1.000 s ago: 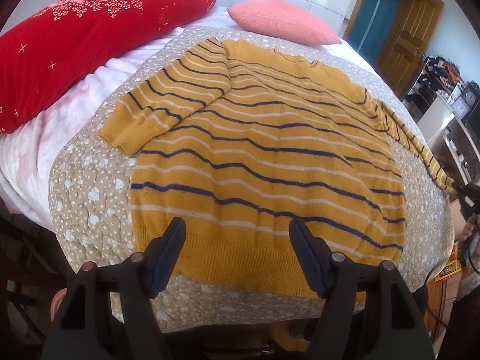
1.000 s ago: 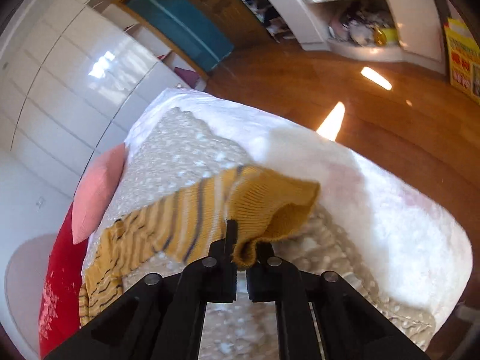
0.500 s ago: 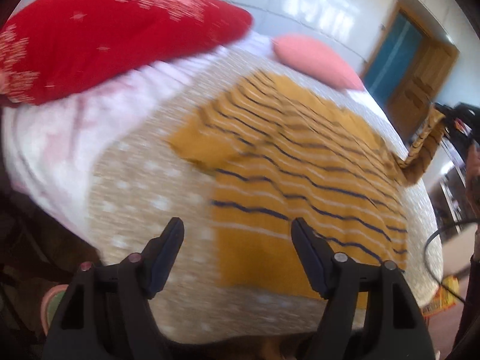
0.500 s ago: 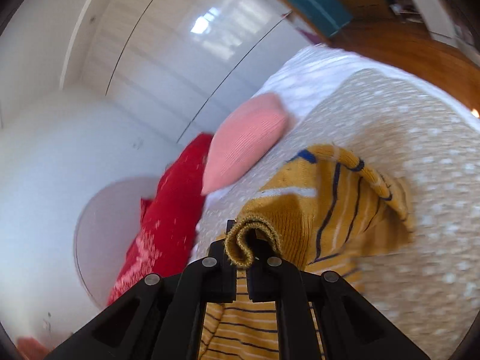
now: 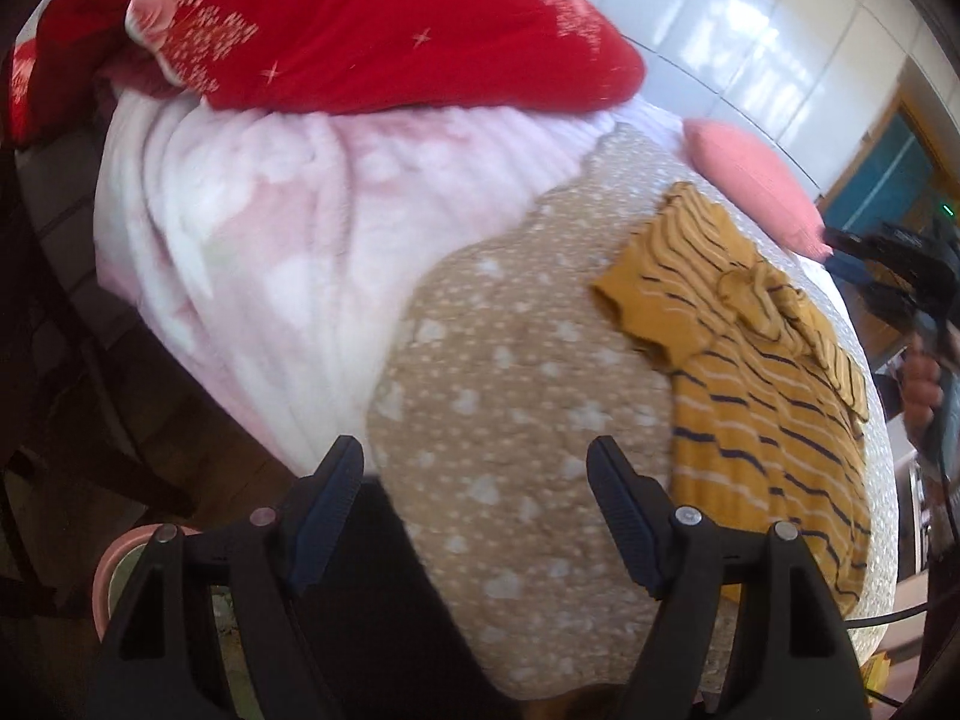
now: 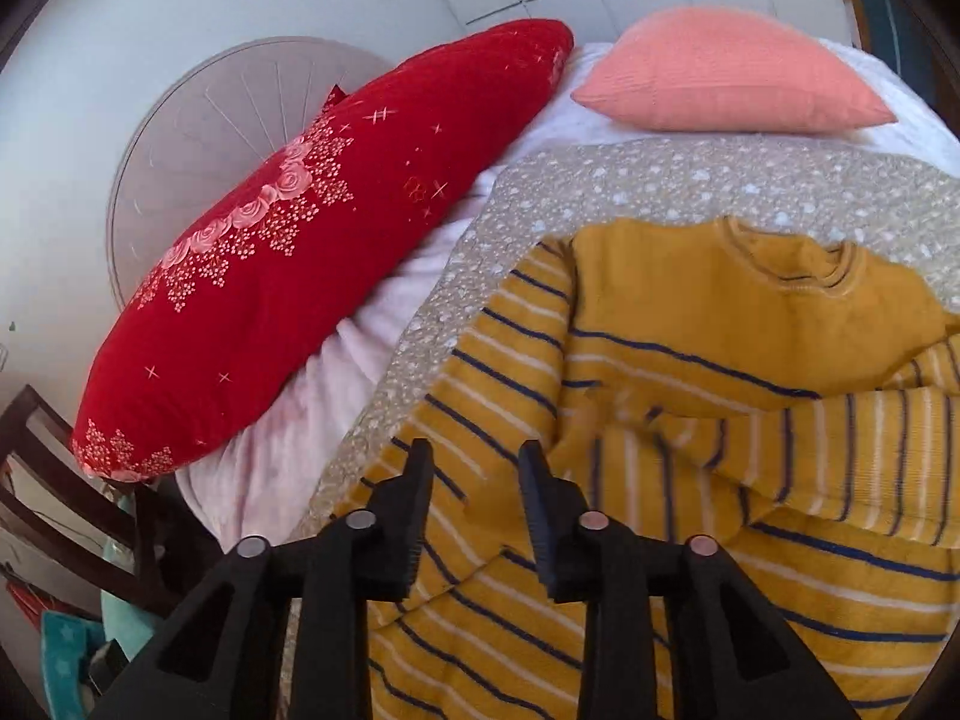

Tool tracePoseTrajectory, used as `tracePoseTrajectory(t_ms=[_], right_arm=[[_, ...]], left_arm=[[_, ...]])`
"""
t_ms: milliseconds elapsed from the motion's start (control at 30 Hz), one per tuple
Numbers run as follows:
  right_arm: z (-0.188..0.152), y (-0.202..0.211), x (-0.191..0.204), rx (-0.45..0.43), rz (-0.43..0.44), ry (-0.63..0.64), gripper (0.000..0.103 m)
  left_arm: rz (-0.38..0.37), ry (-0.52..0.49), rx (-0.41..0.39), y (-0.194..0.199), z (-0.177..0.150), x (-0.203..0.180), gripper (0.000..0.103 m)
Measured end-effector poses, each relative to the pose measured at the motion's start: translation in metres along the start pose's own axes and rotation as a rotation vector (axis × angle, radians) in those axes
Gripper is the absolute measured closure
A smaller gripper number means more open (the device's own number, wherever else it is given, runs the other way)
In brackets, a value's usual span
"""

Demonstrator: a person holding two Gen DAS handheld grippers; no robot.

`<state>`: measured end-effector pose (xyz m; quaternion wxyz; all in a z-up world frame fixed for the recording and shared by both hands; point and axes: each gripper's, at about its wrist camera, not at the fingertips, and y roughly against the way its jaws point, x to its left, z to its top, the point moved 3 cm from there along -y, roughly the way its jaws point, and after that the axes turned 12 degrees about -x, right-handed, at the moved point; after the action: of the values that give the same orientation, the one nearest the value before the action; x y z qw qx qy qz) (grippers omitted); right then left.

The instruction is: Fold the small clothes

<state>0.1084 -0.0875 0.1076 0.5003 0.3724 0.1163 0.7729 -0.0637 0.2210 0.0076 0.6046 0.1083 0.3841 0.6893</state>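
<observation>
A mustard yellow sweater (image 6: 690,360) with navy and white stripes lies on the beige spotted quilt (image 6: 660,180). Both sleeves are folded across its body; the right sleeve (image 6: 810,450) lies crumpled over the chest. In the left wrist view the sweater (image 5: 768,408) is at the right, far from my left gripper (image 5: 477,516), which is open and empty above the quilt's (image 5: 510,390) near left corner. My right gripper (image 6: 474,498) is open and empty just above the sweater's left sleeve.
A long red pillow (image 6: 312,240) and a pink cushion (image 6: 732,72) lie at the head of the bed. A pink fleece blanket (image 5: 270,228) hangs off the bed's side. A dark wooden chair (image 6: 54,480) stands left of the bed.
My right gripper carried the right sleeve across the sweater, opened and let it go. My left gripper swung left, away from the sweater's hem, and stayed open.
</observation>
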Motion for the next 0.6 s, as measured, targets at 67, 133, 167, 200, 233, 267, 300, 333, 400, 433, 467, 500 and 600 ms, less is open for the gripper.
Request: tracePoseTrajectory(t_ms=[67,133,167,200,233,267,300,333,400,433,467,500,600], right_arm=[[0.014,0.006,-0.009,-0.018,-0.054,-0.002,0.067],[0.015,0.020,-0.024,-0.025,-0.126,0.005,0.067],[0.013,0.019,-0.027,-0.017,-0.152,0.013,0.067],[0.011,0.019,-0.033,-0.004,-0.166,0.015,0.067],[0.008,0.016,-0.037,0.011,-0.170,0.008,0.067],[0.003,0.013,-0.039,0.026,-0.171,-0.001,0.067],[-0.004,0.008,-0.041,0.041,-0.172,-0.010,0.067],[-0.010,0.002,-0.041,0.056,-0.170,-0.012,0.067],[-0.019,-0.008,-0.038,0.070,-0.192,0.045,0.067],[-0.021,-0.014,-0.033,0.065,-0.232,0.120,0.067],[-0.022,-0.019,-0.027,0.057,-0.279,0.208,0.067],[-0.021,-0.025,-0.020,0.047,-0.329,0.314,0.067],[-0.022,-0.054,-0.006,0.091,-0.392,0.574,0.049]], left_arm=[[0.000,0.011,0.002,-0.004,0.001,0.005,0.027],[-0.001,0.014,0.003,-0.006,0.000,0.005,0.027],[-0.003,0.015,0.006,-0.008,-0.001,0.005,0.027],[-0.007,0.015,0.010,-0.009,-0.001,0.004,0.027],[-0.008,0.013,0.013,-0.008,-0.002,0.004,0.027],[-0.009,0.008,0.017,-0.008,-0.003,0.003,0.027],[-0.009,0.004,0.020,-0.008,-0.004,0.002,0.027],[-0.009,0.000,0.022,-0.008,-0.005,0.001,0.027],[-0.006,-0.005,0.018,-0.006,-0.005,0.001,0.027],[0.000,-0.009,0.013,-0.004,-0.005,0.001,0.027],[0.006,-0.010,0.011,-0.004,-0.005,0.002,0.027],[0.011,-0.010,0.011,-0.004,-0.006,0.002,0.027],[0.021,-0.001,0.021,-0.004,-0.008,0.005,0.027]])
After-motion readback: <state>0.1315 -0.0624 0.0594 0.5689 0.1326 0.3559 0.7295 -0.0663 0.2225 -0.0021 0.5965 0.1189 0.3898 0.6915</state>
